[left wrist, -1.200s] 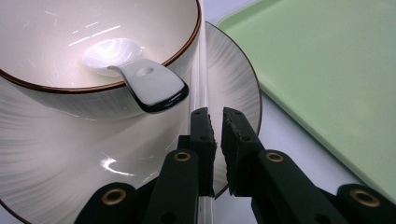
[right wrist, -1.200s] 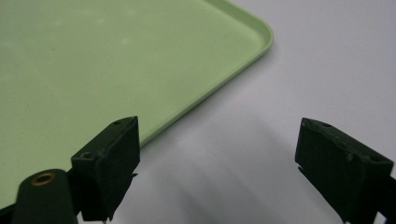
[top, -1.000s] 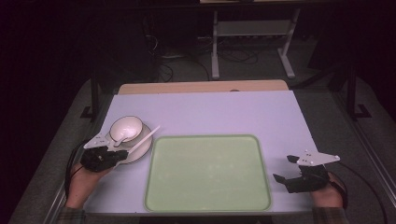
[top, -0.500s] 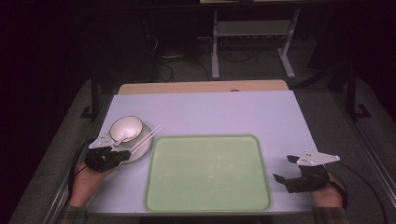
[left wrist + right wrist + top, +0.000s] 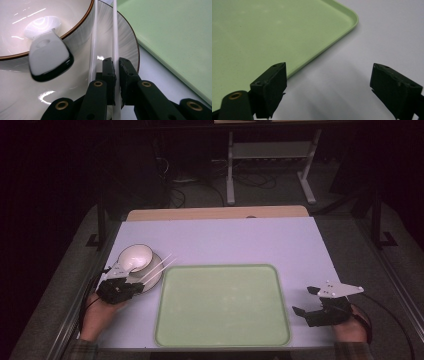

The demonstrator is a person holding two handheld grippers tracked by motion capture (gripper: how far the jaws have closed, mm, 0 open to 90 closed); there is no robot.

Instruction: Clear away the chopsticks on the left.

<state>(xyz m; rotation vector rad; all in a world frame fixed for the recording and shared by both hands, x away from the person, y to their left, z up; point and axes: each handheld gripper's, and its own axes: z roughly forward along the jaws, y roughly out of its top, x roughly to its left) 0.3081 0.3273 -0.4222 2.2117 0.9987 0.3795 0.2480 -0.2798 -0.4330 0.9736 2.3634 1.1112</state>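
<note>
Over the white plate [image 5: 125, 45] at the table's left edge, the left gripper [image 5: 116, 65] has its jaws pinched on one of two white chopsticks [image 5: 115, 30], beside a bowl [image 5: 134, 257] holding a spoon [image 5: 47, 55]. Right of the green tray [image 5: 222, 305], the right gripper [image 5: 328, 87] hangs with jaws wide apart, holding nothing.

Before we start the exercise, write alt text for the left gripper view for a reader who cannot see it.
The left gripper has its black jaws shut on one white chopstick. A second chopstick lies beside it on a plate, next to a bowl holding a spoon, with a green tray alongside.
</note>
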